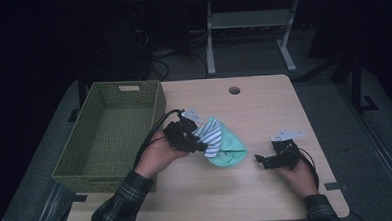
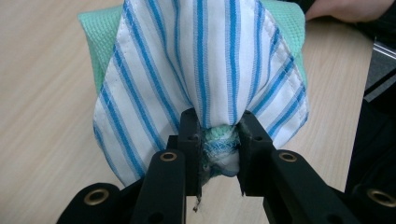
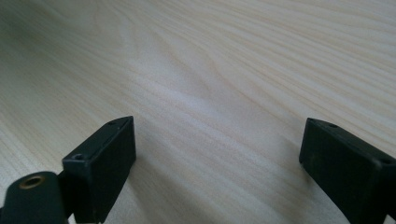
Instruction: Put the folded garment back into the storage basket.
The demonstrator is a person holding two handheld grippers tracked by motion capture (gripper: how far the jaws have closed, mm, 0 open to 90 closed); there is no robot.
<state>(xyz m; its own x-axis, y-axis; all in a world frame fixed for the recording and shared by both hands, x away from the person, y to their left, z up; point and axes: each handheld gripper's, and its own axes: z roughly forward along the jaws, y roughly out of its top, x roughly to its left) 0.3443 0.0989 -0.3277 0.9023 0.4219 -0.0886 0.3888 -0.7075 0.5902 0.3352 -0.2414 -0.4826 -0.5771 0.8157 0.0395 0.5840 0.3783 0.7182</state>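
You are working at a pale wooden table (image 1: 267,187) with a round cable hole (image 1: 234,90) near its far edge, standing on a grey floor (image 1: 252,58). Beyond it you can see the white legs of another table (image 1: 210,40) with a tangle of dark cables (image 1: 154,57) lying beside them. The room around you is dim, and its far side falls into darkness.

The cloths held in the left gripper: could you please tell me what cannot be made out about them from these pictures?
- High view: the striped cloth covers part of the green cloth, and the left gripper hides their pinched ends.
- Left gripper view: the striped cloth hides most of the green cloth; the top edge cuts off both.
- Right gripper view: the right gripper, open, faces bare table.
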